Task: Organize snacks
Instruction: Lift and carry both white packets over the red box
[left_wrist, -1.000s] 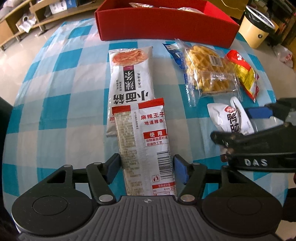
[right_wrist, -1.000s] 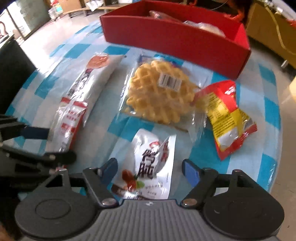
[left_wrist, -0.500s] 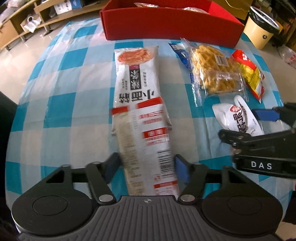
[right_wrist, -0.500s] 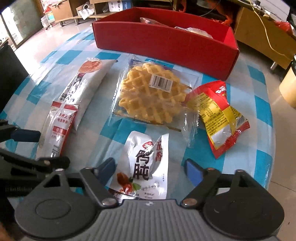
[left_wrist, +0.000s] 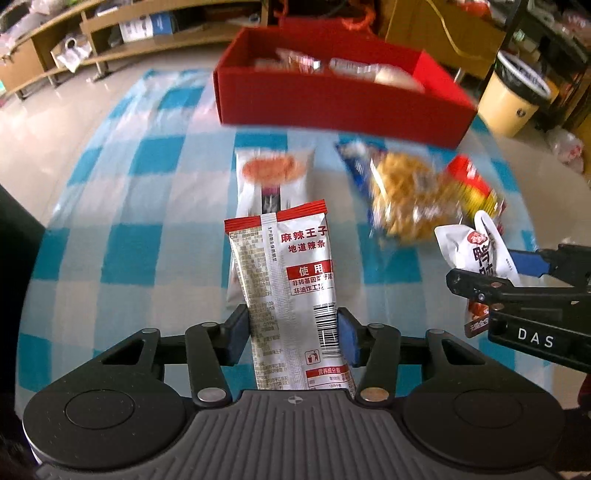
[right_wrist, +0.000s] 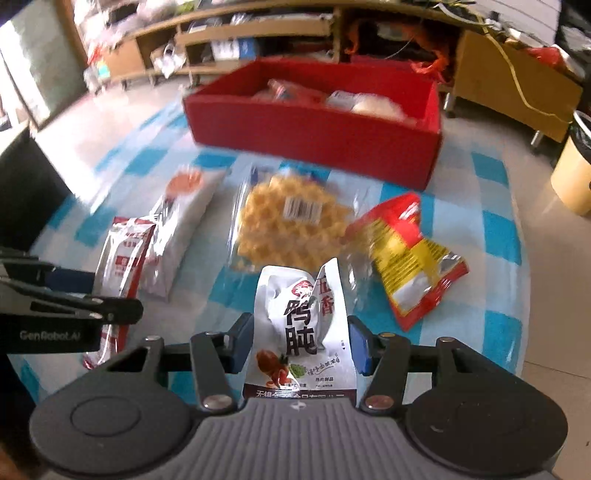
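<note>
My left gripper (left_wrist: 291, 328) is closing, and its blue pads press the sides of a red-and-white spicy-strip packet (left_wrist: 288, 266), which stands lifted off the checked tablecloth (left_wrist: 129, 240). In the right wrist view my right gripper (right_wrist: 299, 343) is closing too, its pads squeezing a white pouch with black characters (right_wrist: 303, 325), also raised. The red box (left_wrist: 332, 99) at the table's far side holds a few wrapped snacks. Each gripper shows at the edge of the other's view.
On the cloth lie a long white noodle packet (left_wrist: 273, 181), a clear-wrapped waffle (right_wrist: 291, 218) and a red-and-yellow bag (right_wrist: 406, 254). A cream bin (left_wrist: 513, 99) stands on the floor at the right; wooden shelves run along the back.
Both grippers narrowed onto their packets and rose. The spicy-strip packet and the white pouch left the cloth and now tilt upright; more of the red box's inside shows.
</note>
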